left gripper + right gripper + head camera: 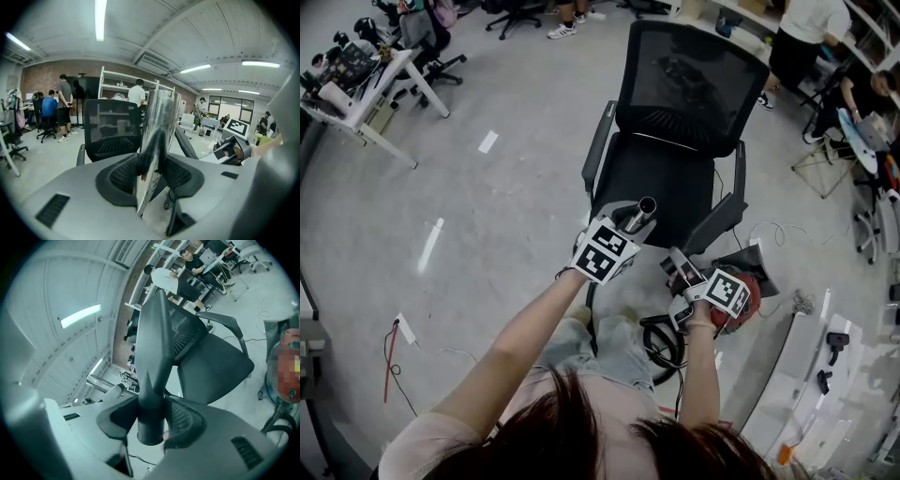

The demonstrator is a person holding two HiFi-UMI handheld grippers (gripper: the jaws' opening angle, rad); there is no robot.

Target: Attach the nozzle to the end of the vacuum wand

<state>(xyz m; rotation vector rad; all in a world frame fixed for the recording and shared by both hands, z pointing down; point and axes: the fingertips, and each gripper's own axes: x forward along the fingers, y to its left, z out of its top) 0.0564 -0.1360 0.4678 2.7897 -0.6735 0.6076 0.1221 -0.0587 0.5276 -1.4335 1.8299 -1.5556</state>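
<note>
**Holding both halves, not joined yet**

Gripping the chrome wand [639,214] in the left tongs [152,178], open end up at mid-frame, probably to offer the socket. Pinching the dark nozzle [154,366] in the right tongs [151,423], lower right, near but seemingly apart. Head view only: that gap, over the chair [675,178]. Gripper views only: how snugly each bites.

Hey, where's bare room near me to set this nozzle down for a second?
The seat of the black office chair straight ahead is bare. The grey floor left of the chair is open too, bar a few white marks. To your right it is crowded: the red vacuum canister, a coiled black hose and loose cables cover the floor there.
</note>
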